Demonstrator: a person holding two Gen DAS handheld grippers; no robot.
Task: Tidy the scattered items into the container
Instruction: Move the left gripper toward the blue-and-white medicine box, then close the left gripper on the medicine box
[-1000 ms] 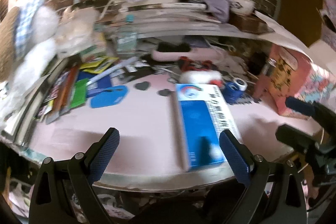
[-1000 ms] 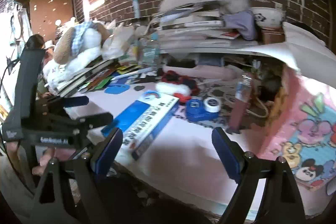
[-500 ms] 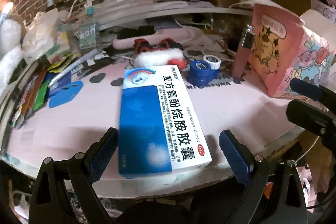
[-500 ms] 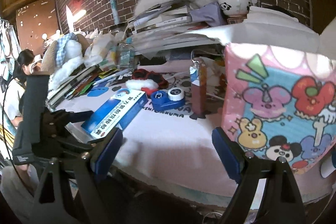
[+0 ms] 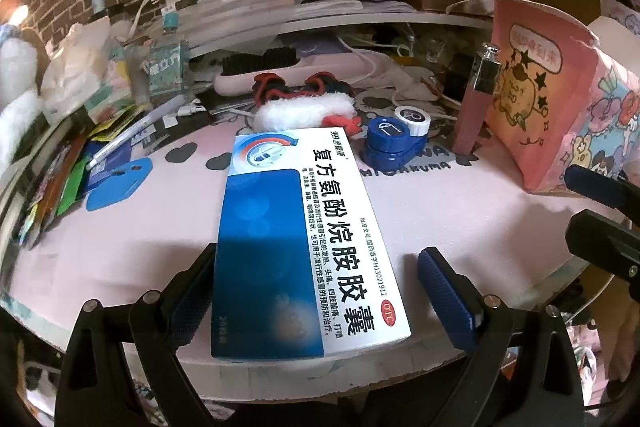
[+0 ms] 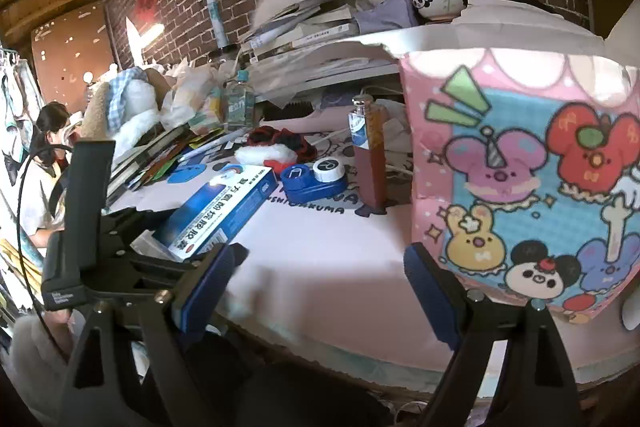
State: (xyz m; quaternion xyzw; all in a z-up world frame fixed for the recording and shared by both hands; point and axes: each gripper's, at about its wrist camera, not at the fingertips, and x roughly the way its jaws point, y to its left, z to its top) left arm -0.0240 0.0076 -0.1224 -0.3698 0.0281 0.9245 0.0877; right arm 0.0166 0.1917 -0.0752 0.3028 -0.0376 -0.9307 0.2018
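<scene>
Your left gripper [image 5: 314, 297] straddles the near end of the box [image 5: 296, 235], which lies flat on the pink surface [image 5: 440, 211] at its front edge. The box's long axis runs straight away from you, in line with the way the gripper points, so the fingers [image 5: 448, 297] face its two long sides. They are closing: the left finger sits just beside or against the blue side, while the right one stands apart from the white side, so nothing is clamped yet. Judging from this, you need only finish the squeeze; no turn of the wrist looks necessary.

Your right gripper [image 6: 316, 291] is spread wide and empty, low over the front of the surface to the right of the box. The bag [image 6: 520, 179], the likely container, stands just past its right finger, well nearer this hand than the left. From the left wrist view the bag [image 5: 536, 99] is off to the right of the box, so the carry would go rightward across the surface, past the contact lens case [image 5: 394, 143] and the pink bottle [image 5: 476, 107].
</scene>
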